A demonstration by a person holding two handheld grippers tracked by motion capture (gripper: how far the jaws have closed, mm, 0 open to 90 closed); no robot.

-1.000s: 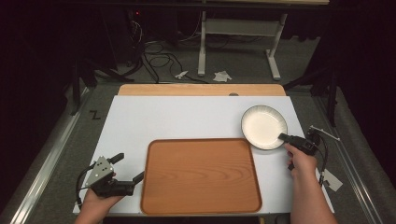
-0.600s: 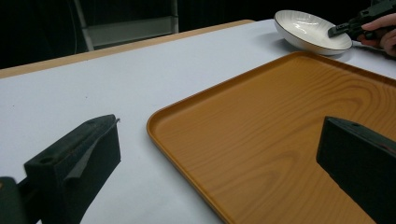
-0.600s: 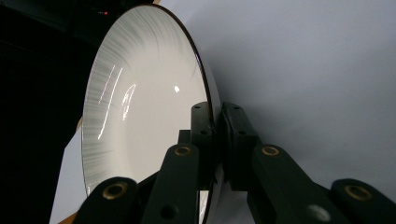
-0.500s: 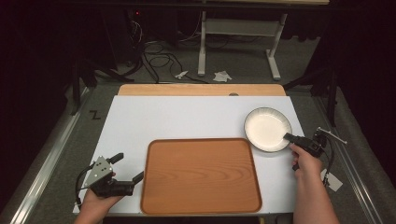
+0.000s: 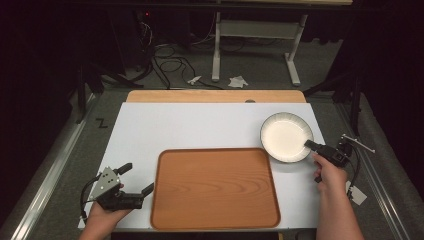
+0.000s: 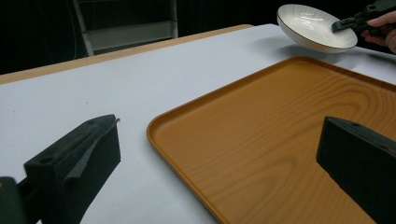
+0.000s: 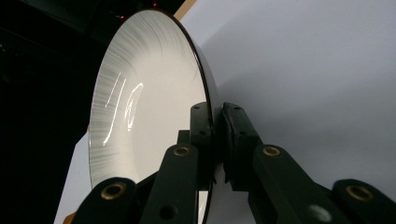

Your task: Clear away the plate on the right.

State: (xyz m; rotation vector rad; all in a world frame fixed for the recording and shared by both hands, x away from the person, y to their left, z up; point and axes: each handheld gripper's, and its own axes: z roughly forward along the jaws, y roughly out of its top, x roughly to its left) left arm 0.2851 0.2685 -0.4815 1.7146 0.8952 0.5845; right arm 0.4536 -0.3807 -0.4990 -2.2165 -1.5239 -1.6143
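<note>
High view: white bowl [image 5: 286, 136] at the far right of the worktop [image 5: 200, 130], just past the corner of the wooden tray [image 5: 215, 187]. Right gripper [image 5: 313, 146] pinched on the bowl's near rim, with the hand [image 5: 327, 170] behind it. Left gripper [image 5: 132, 179] near the front left corner, jaws wide apart, holding nothing, just beside the tray's left edge. A black mark like a "Z" [image 5: 102, 123] on the floor left of the worktop; no other writing to read.

Left gripper view: two black jaws far apart, nothing between them. Tray [image 6: 289, 140] flat and bare in front. Bowl [image 6: 315, 32] far off, tipped, looks lifted a little, with a shadow under it and the other gripper [image 6: 350, 22] clamped on its edge.

Right gripper view: jaws squeezed tight on the thin dark rim of the bowl [image 7: 140, 102], one jaw inside, one outside. Shiny and smooth inside, with fine lines near the edge. No brand or label to see.

Could go wrong: only a small bite on one edge, so could slip out or swing down. Could bump the tray's raised edge if carried low. Could chip or crack if dropped on the hard worktop. Too hard a squeeze could hurt the rim.
</note>
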